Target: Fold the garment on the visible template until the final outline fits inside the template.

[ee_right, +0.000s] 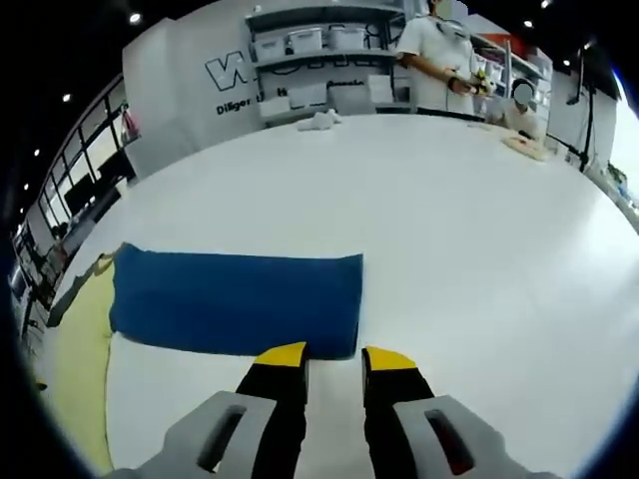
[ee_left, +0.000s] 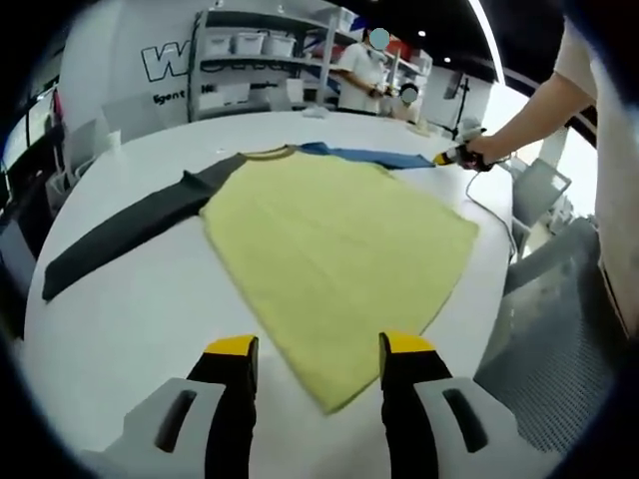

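A T-shirt lies flat on the white table (ee_left: 130, 319), with a yellow body (ee_left: 339, 249), a dark grey sleeve (ee_left: 130, 235) stretched to the left and a blue sleeve (ee_left: 369, 156) stretched to the far right. My left gripper (ee_left: 318, 349) hangs open above the near hem corner, nothing between its jaws. A hand holds my right gripper (ee_left: 449, 157) at the blue sleeve's end. In the right gripper view the blue sleeve (ee_right: 235, 299) lies flat and its cuff corner reaches my right gripper (ee_right: 335, 357), whose jaws stand narrowly apart. The yellow body (ee_right: 80, 369) shows at the left edge.
Shelves with white bins (ee_left: 250, 45) and standing people (ee_right: 439, 60) are behind the table. A grey chair (ee_left: 539, 190) stands past the table's right edge. A person's arm (ee_left: 529, 110) reaches in from the right. Small white items (ee_right: 319, 120) lie at the far edge.
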A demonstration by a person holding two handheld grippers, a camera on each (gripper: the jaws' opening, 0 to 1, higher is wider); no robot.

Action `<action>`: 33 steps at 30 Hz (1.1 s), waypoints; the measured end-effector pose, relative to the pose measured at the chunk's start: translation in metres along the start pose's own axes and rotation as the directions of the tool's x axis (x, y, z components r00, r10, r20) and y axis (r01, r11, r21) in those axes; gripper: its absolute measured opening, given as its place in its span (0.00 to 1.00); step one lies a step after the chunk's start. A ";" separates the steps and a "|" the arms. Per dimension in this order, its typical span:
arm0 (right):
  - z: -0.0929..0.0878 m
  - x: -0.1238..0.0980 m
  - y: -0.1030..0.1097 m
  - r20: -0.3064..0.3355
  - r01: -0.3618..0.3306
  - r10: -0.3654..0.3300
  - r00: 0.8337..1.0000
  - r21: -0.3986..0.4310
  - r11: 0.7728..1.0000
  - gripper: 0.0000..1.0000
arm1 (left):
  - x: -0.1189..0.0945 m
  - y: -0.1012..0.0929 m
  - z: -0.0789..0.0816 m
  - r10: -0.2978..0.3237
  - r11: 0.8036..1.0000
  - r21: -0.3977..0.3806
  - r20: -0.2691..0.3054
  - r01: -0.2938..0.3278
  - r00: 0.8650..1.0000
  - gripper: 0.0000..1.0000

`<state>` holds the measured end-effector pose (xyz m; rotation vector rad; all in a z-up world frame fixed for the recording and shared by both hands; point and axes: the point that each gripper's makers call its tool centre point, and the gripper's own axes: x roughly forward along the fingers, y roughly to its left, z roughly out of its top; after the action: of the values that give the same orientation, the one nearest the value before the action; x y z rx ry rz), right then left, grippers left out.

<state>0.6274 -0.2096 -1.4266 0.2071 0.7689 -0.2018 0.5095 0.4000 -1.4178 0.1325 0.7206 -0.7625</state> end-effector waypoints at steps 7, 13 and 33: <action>0.002 0.003 -0.004 0.017 0.021 -0.022 1.000 0.070 0.997 0.11 | 0.000 0.001 0.001 0.006 1.000 -0.002 -0.002 -0.006 1.000 0.46; 0.003 0.011 -0.001 0.023 0.016 -0.018 1.000 0.074 0.997 0.04 | 0.000 0.000 0.001 0.009 1.000 -0.003 -0.003 -0.009 1.000 0.46; 0.079 -0.012 0.026 0.237 -0.053 0.043 0.971 0.039 0.998 0.00 | -0.002 -0.001 0.007 0.016 1.000 0.005 0.024 -0.016 1.000 0.45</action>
<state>0.6784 -0.2040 -1.3601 0.2391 0.5223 -0.1939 0.5115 0.3979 -1.4107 0.1340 0.6937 -0.7495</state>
